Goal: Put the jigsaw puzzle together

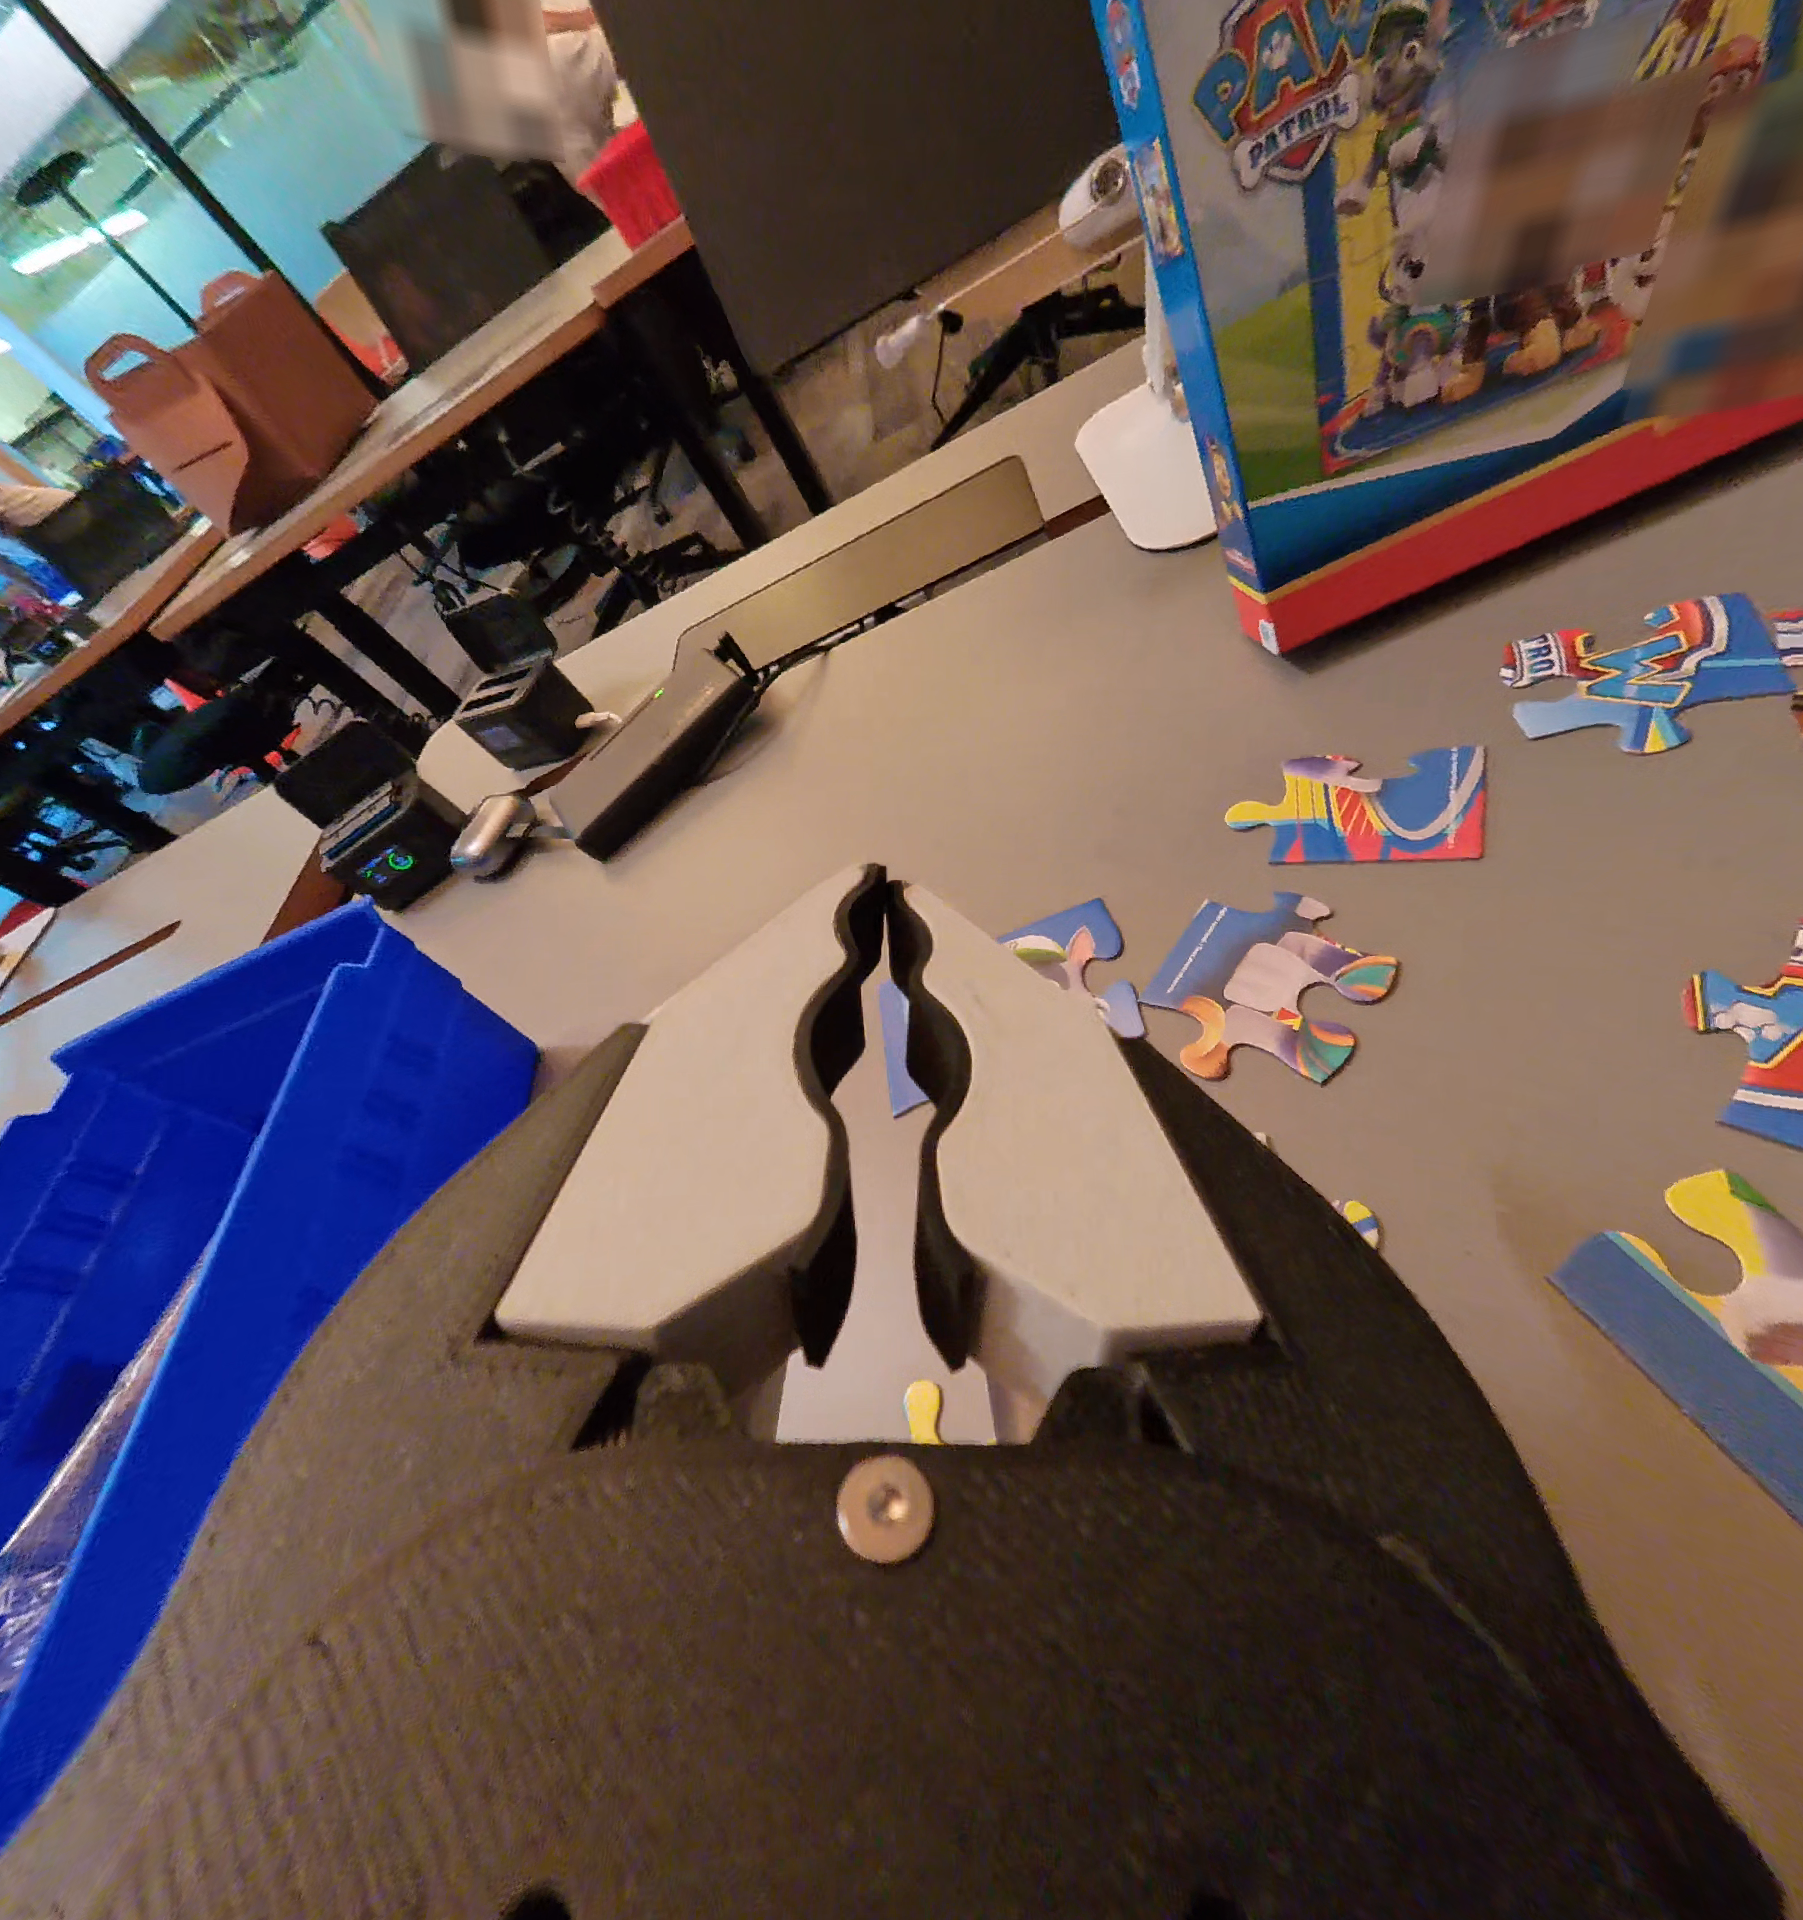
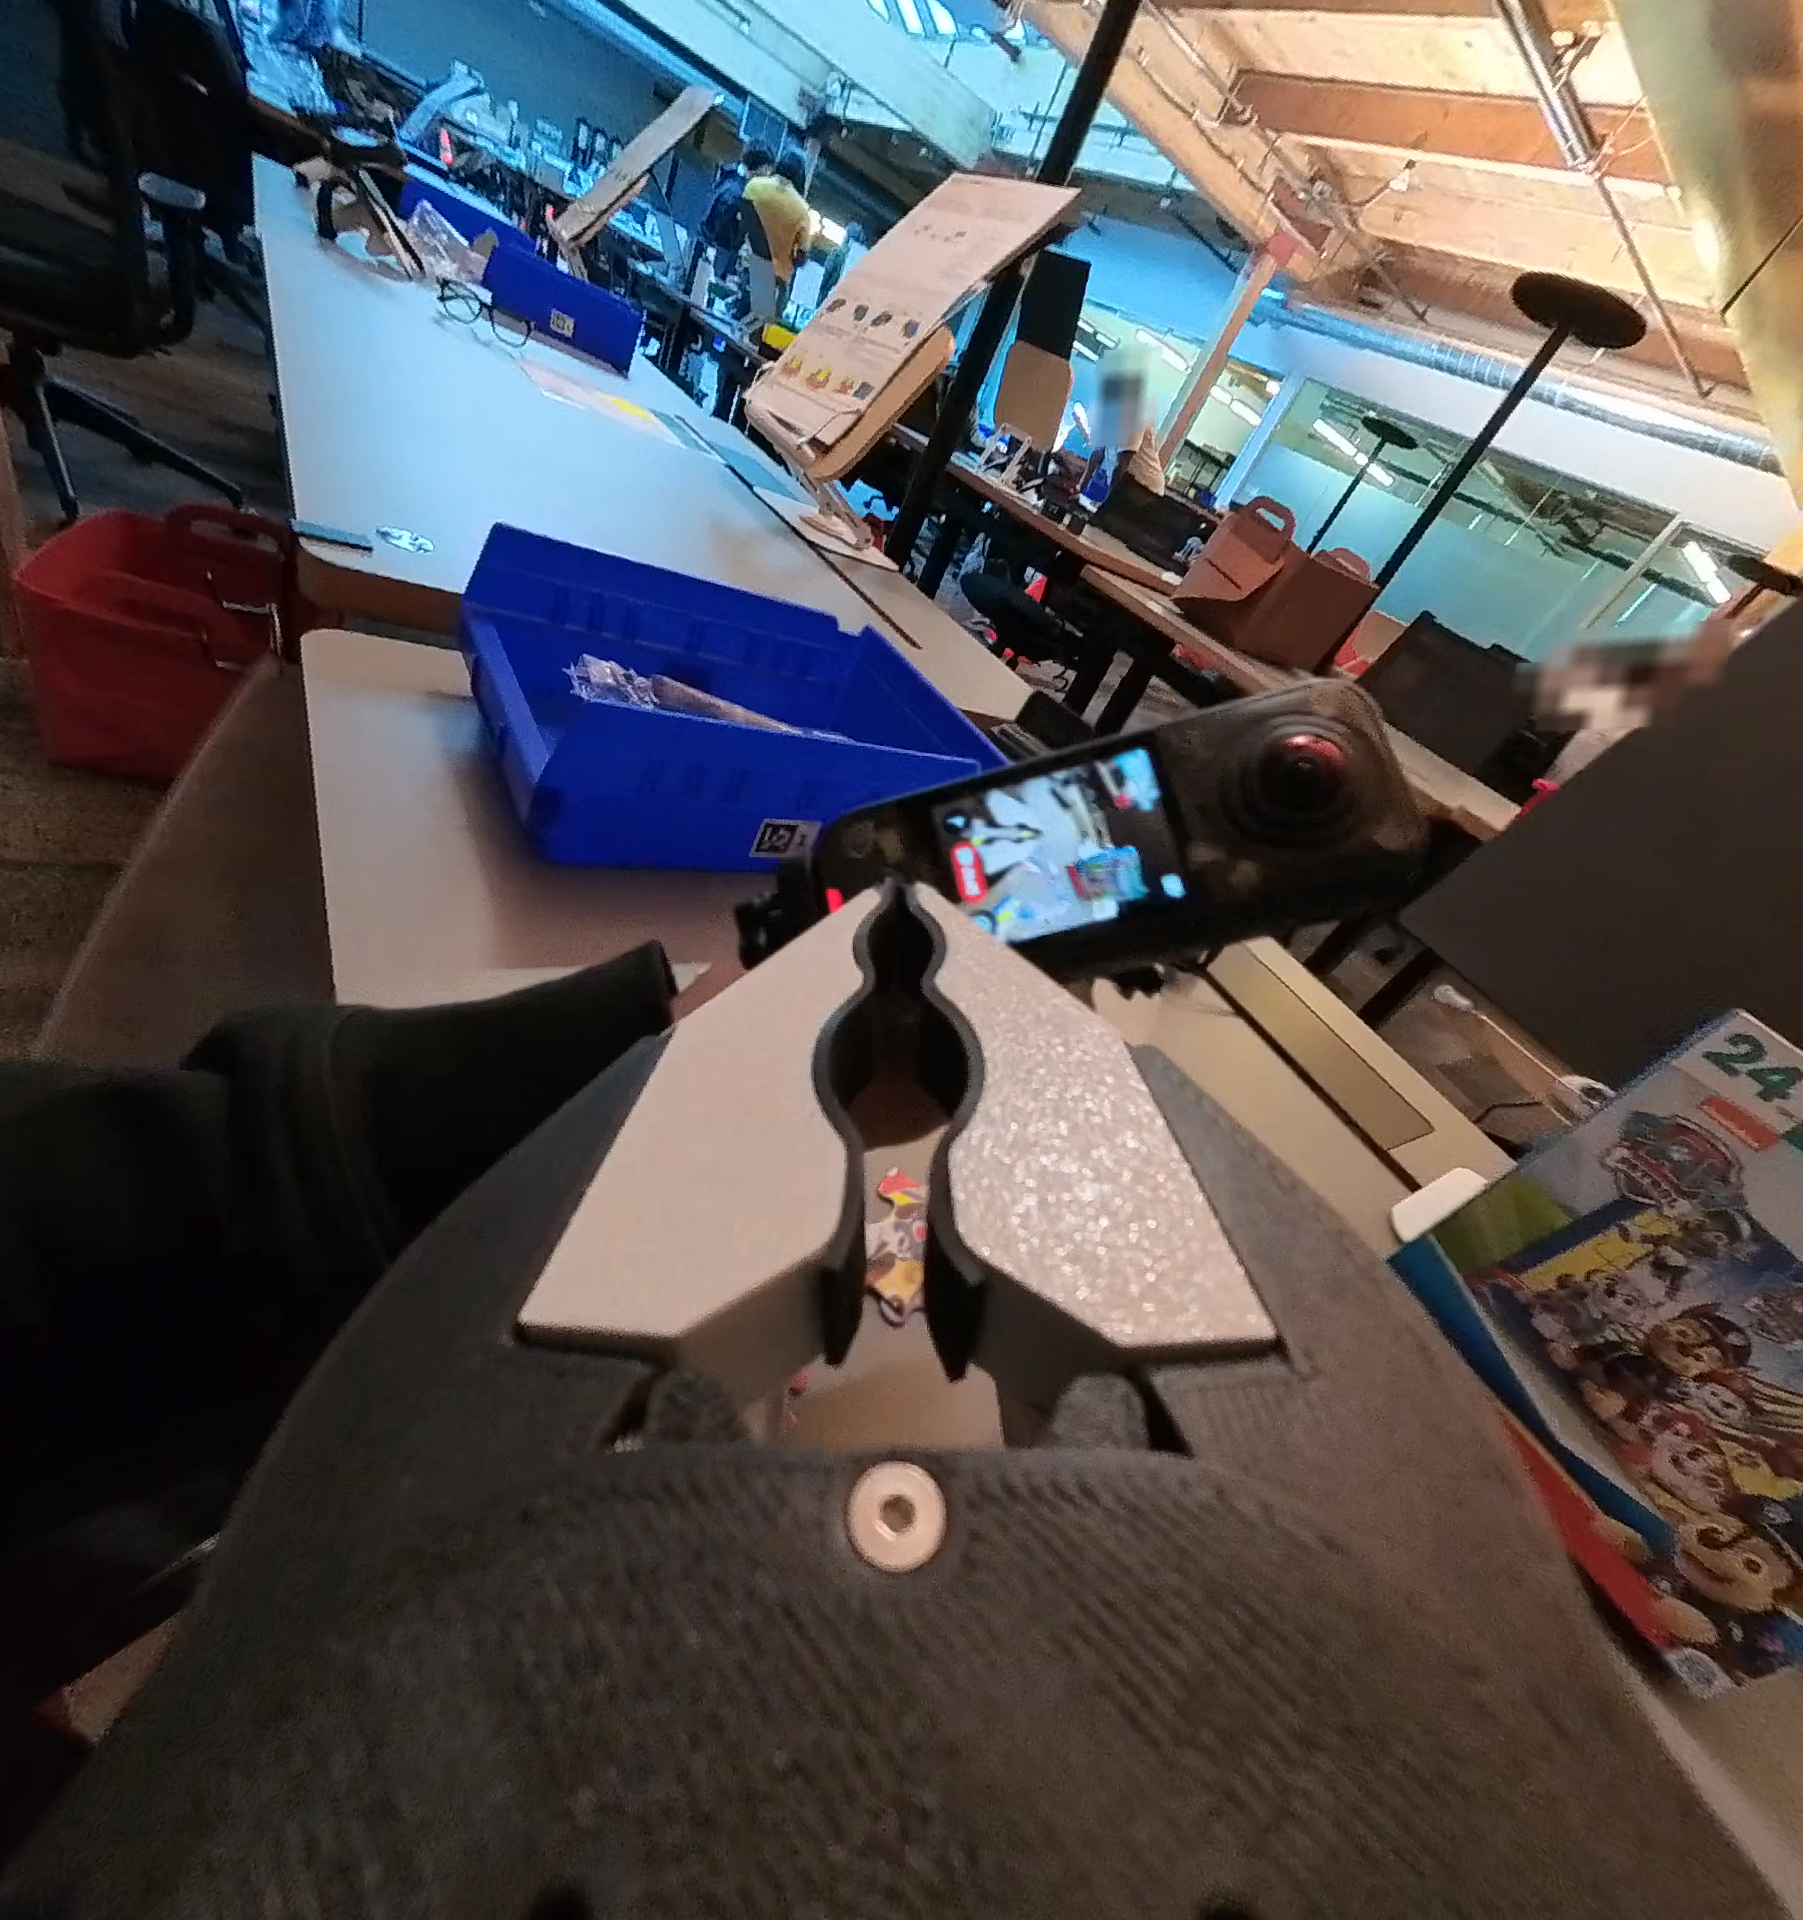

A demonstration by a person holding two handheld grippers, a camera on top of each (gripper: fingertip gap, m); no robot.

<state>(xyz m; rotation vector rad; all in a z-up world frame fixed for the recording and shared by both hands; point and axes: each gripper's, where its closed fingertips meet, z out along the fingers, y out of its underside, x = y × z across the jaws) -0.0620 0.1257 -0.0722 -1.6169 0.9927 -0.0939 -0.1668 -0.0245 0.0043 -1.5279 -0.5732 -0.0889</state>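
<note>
Grey and matte, the desk [image 1: 1032,665] is lying in a big open workshop with long tables and glass partitions behind. Loose colourful cardboard jigsaw pieces [image 1: 1276,987] are lying scattered flat on it, and a tall picture-printed cardboard puzzle box [image 1: 1499,312] is standing upright at the far right.

Low over the desk, the left hand-held gripper [image 1: 884,883] is sitting clenched, its grey fingertips meeting at the tip with nothing between them; a blue-edged jigsaw piece [image 1: 1068,951] is lying just beside it on the desk, partly hidden beneath the fingers. A deep blue plastic bin [image 1: 253,1091] is standing close on its left, and black charger boxes [image 1: 658,748] are sitting farther off.

Raised higher, the right hand-held gripper [image 2: 902,894] is also sitting clenched, tips together and bare. Just beyond it a black camera with a lit screen [image 2: 1136,842] is facing back, with a black sleeve [image 2: 305,1143] at the left.
</note>
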